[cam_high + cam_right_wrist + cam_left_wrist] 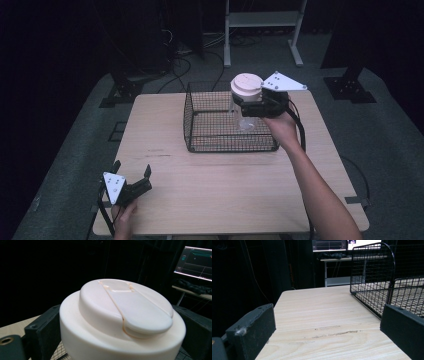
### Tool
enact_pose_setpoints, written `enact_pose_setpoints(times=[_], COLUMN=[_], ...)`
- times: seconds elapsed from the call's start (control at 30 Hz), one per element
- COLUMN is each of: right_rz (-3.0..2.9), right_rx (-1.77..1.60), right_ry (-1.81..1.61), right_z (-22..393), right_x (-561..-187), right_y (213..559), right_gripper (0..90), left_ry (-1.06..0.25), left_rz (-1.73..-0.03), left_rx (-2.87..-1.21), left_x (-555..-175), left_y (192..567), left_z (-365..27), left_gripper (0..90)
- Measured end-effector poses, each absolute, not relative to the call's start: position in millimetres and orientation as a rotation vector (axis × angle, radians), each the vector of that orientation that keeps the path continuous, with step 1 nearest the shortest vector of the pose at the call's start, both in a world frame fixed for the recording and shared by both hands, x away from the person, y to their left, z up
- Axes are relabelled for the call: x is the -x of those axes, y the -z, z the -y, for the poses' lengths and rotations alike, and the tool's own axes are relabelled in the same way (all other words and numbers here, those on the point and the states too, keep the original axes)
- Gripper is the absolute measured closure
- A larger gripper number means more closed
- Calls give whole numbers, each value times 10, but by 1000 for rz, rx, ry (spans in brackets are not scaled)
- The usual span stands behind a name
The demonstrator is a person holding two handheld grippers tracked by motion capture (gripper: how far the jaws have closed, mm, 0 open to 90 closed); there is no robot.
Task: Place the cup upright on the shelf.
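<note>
Clear jar (246,116) with cream lid (122,322) held over the wire basket (200,131), clenched between right gripper (248,106) jaws just under the lid; probably light, rigid, slippery; left gripper (131,176) spread, empty, near the table (225,190) edge.

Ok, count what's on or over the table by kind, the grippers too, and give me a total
Wire basket: 1
Clear jar with a cream lid: 1
Grippers: 2, the left gripper and the right gripper
Total: 4

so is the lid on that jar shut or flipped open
Shut: the lid has its flip tab lying flat, and it sits level on the clear jar.
</note>
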State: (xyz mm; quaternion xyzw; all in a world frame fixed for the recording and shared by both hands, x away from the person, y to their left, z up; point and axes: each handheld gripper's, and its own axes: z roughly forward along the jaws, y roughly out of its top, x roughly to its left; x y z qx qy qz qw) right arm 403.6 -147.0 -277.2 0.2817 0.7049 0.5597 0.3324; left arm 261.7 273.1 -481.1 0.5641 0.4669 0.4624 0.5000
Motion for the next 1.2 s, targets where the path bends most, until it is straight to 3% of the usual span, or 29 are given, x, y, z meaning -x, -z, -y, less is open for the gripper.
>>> enact_pose_setpoints(times=[0.6, 1.2], right_rz=[-1828, -1840], right_rx=[-801, -859], right_ry=[-1411, -1377], right_z=[1320, 1186], right_x=[-4467, -4767], right_y=[2847, 3131], right_gripper=[42, 42], left_ry=[-1110, -1104], left_rz=[-1134, -1135], left_rx=[-1358, -1355], left_x=[-2616, -2614], left_y=[4811, 4810], left_z=[-2742, -2751], left_gripper=[0, 0])
